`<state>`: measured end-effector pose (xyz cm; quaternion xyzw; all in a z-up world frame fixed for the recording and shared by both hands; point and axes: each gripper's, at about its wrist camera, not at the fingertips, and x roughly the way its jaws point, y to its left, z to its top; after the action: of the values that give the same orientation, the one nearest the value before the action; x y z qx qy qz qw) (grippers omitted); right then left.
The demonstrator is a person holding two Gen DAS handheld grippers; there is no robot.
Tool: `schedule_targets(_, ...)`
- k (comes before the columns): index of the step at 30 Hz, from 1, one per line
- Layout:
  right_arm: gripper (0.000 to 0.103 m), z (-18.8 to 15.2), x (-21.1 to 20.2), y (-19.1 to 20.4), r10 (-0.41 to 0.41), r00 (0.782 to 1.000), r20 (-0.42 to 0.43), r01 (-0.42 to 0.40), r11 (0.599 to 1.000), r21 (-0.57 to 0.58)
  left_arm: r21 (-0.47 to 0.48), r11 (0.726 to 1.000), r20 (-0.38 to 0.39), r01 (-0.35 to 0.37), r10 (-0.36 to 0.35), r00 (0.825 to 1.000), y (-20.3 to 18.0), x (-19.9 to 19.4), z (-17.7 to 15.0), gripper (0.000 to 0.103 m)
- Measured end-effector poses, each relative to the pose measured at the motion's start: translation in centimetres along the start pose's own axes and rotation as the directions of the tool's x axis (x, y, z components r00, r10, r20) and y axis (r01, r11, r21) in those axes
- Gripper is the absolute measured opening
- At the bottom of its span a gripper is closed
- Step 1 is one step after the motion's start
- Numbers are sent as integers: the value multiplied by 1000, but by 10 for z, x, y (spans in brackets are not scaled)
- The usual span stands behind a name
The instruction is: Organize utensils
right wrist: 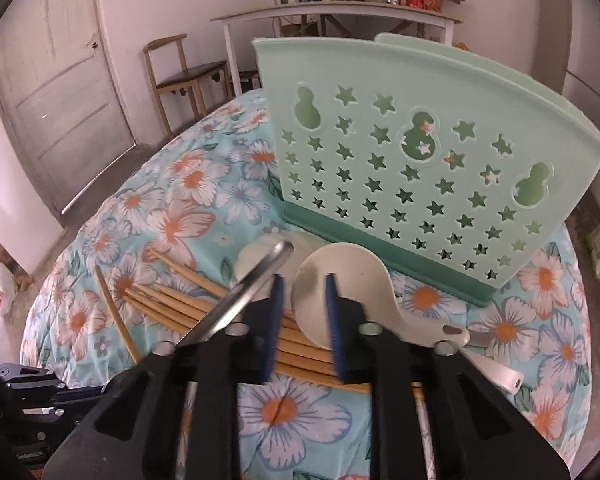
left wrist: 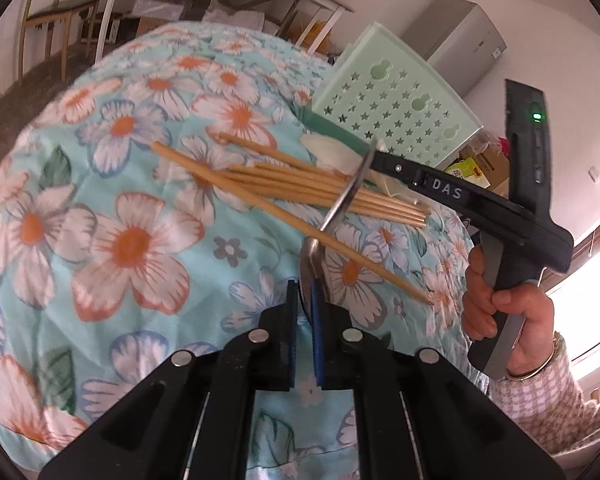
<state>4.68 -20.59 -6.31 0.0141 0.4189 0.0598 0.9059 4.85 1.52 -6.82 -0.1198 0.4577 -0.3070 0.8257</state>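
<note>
My left gripper (left wrist: 305,292) is shut on the bowl of a metal spoon (left wrist: 342,204), whose handle rises over a pile of wooden chopsticks (left wrist: 300,188). The spoon handle also shows in the right wrist view (right wrist: 244,292). My right gripper (right wrist: 302,300) is open above the chopsticks (right wrist: 188,308) and a white ceramic spoon (right wrist: 340,292). A second white spoon (right wrist: 260,260) lies behind. The mint green utensil holder (right wrist: 420,152) with star holes stands just beyond; it also shows in the left wrist view (left wrist: 392,104).
Everything lies on a round table with a floral cloth (left wrist: 132,200). A wooden chair (right wrist: 184,76) and a white side table (right wrist: 332,12) stand behind. A grey cabinet (left wrist: 460,36) is past the holder.
</note>
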Motion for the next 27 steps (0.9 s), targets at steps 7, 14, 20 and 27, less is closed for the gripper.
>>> schedule_targets(7,1,3,-31,-12,5,998,59,-9,998,70,57,995,90,-80,75,993,-3,-25,3,2)
schedule_targets(14,1,7,-82,-29,21,987,162,-42,990,132,114,980,230,-163,134,964,-17,-63,19,3)
schedule_targets(20,1,11,-123,-41,45,967,253,-88,983,159,164,970,327,-180,119,938,-36,-98,42,3)
schedule_targets(27,1,14,-155,-45,74,940,332,-131,980,153,222,958,431,-181,70,899,-63,-132,73,3)
